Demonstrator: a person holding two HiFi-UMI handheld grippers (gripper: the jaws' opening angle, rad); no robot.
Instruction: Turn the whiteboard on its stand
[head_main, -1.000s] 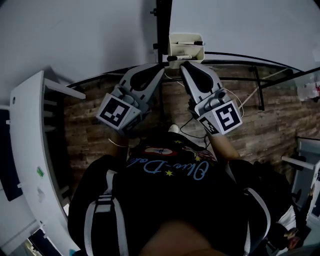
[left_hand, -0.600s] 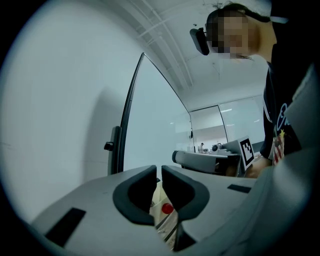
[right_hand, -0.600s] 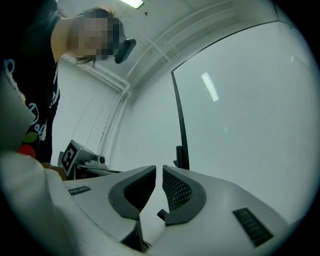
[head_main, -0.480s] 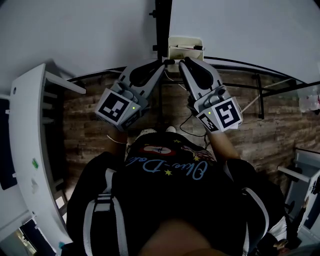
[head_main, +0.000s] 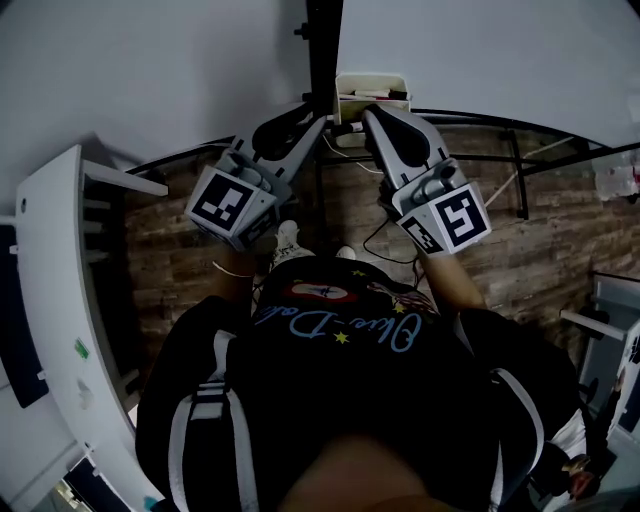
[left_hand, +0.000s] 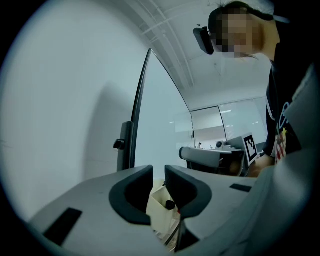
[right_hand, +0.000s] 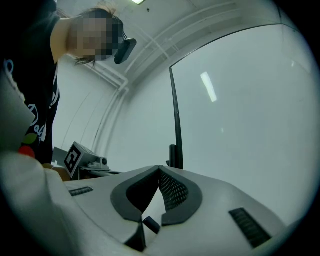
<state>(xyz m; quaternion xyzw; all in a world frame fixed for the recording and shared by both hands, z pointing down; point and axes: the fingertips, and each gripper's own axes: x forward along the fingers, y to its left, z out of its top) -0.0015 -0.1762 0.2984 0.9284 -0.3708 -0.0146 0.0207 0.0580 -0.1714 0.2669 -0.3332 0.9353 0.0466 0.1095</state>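
Observation:
The whiteboard (head_main: 150, 70) fills the top of the head view, with a black upright (head_main: 322, 50) of its frame running down the middle. A white pen tray (head_main: 372, 92) hangs at the foot of that upright. My left gripper (head_main: 322, 120) points at the upright just left of the tray. Its jaws have just been opening, and in the left gripper view it (left_hand: 159, 172) stands open with nothing between the pads. My right gripper (head_main: 368, 113) reaches beside the tray. In the right gripper view its (right_hand: 159, 170) tips meet, shut on nothing, before the black upright (right_hand: 175, 120).
A clamp knob (left_hand: 120, 144) sticks out of the black upright. A white shelf unit (head_main: 60, 300) stands at the left over the brick-pattern floor (head_main: 170, 250). Black stand bars (head_main: 515, 175) and a cable (head_main: 385, 240) lie on the floor ahead. A white cabinet (head_main: 610, 310) stands at the right.
Both grippers have moved a little further up the picture toward the tray and upright. The left gripper's jaws have parted slightly. The right gripper's jaws stay together.

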